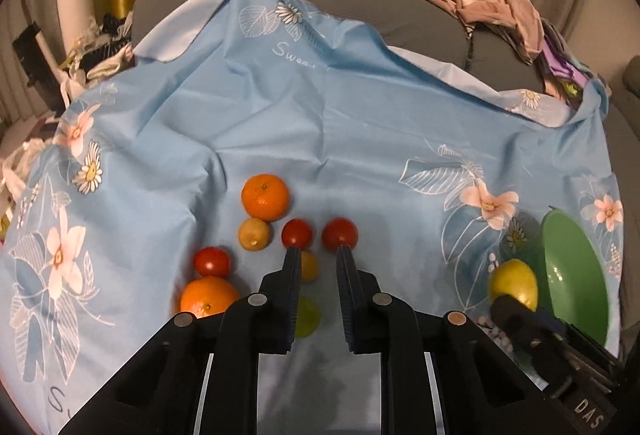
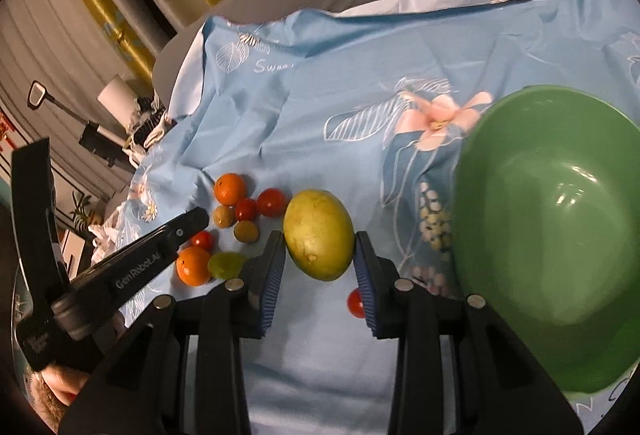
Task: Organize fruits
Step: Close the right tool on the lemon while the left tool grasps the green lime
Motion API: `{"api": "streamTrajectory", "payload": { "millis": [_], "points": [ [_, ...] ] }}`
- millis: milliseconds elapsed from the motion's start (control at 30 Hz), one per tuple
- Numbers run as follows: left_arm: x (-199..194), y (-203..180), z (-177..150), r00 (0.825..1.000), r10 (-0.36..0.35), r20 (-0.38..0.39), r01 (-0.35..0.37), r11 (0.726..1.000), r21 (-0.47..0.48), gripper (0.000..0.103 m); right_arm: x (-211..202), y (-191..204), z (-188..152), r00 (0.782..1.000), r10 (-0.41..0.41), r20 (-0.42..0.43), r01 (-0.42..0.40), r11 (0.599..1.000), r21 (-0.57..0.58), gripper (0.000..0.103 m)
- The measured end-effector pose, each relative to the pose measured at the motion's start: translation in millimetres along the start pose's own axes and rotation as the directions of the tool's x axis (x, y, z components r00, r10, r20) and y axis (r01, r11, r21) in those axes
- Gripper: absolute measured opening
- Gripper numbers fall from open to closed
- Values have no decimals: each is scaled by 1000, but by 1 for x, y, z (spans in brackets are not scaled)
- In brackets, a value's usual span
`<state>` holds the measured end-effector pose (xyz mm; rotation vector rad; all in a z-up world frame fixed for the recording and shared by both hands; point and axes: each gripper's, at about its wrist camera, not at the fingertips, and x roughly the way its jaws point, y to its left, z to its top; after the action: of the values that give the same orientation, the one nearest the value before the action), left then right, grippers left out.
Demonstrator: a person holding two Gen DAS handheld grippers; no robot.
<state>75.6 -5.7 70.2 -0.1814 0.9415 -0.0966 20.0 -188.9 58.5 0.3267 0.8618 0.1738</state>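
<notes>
One smooth, firm lemon (image 2: 319, 234) sits squeezed around its fat middle in my right gripper (image 2: 320, 255); left gripper (image 1: 318, 255) is closed, empty.

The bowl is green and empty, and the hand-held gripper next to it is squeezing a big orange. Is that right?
Not quite. The bowl is green and empty, but the right hand-held gripper next to it is squeezing a big yellow-green fruit, not an orange. The right wrist view shows this; the oranges lie on the cloth further left.
</notes>
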Motion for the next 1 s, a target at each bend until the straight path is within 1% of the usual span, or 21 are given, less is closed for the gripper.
{"api": "streamTrajectory", "payload": {
  "millis": [67, 100, 167, 233, 267, 333, 433, 500, 567, 633, 700, 767, 833, 933, 1000],
  "points": [
    [2, 8, 2, 1000, -13, -28, 12, 1000, -25, 19, -4, -4, 1, 1000, 0, 10, 0, 1000, 8, 35],
    [2, 11, 1, 999, -3, -43, 1, 999, -32, 19, -5, -5, 2, 1000, 0, 15, 0, 1000, 13, 35],
    [5, 14, -1, 997, 40, -72, -41, 999, -20, 19, -7, -5, 2, 1000, 1, 21, -1, 1000, 17, 35],
    [6, 19, -4, 992, 52, -115, -57, 998, -36, 19, -8, -6, 2, 1000, 4, 22, -5, 1000, 18, 35],
    [5, 24, -6, 991, 32, -132, -40, 997, -60, 19, -8, -5, 2, 1000, 5, 22, -5, 1000, 15, 35],
    [1, 29, -10, 990, -3, -138, -9, 996, -84, 20, -7, -3, 1, 1000, 9, 18, -9, 1000, 9, 35],
    [-2, 27, -19, 988, -8, -152, -4, 997, -81, 20, -5, -2, 0, 1000, 17, 12, -17, 1000, 8, 35],
    [4, 22, -22, 986, -25, -165, 15, 998, -62, 20, -4, -2, 0, 1000, 19, 7, -19, 1000, 7, 35],
    [13, 19, -22, 984, -9, -177, 0, 999, -53, 20, -3, 0, 0, 1000, 22, 5, -22, 1000, 3, 35],
    [21, 17, -24, 980, 34, -197, -43, 998, -41, 20, -3, 2, -1, 1000, 27, 1, -27, 1000, -7, 36],
    [30, 16, -25, 974, 40, -221, -50, 998, -40, 20, -3, 3, -2, 1000, 27, 0, -27, 1000, -12, 36],
    [35, 16, -24, 974, 31, -223, -43, 998, -46, 20, -3, 3, -2, 1000, 27, 0, -27, 1000, -11, 36],
    [37, 17, -21, 975, 43, -217, -55, 997, -53, 20, -3, 4, -2, 1000, 30, -3, -30, 999, -12, 36],
    [31, 21, -14, 982, 32, -184, -46, 996, -71, 21, -3, 4, -1, 999, 31, -5, -31, 999, -17, 36],
    [27, 24, -8, 987, 32, -156, -46, 995, -87, 36, -3, 3, 0, 999, 32, -4, -32, 999, -15, 36]
  ]
}}
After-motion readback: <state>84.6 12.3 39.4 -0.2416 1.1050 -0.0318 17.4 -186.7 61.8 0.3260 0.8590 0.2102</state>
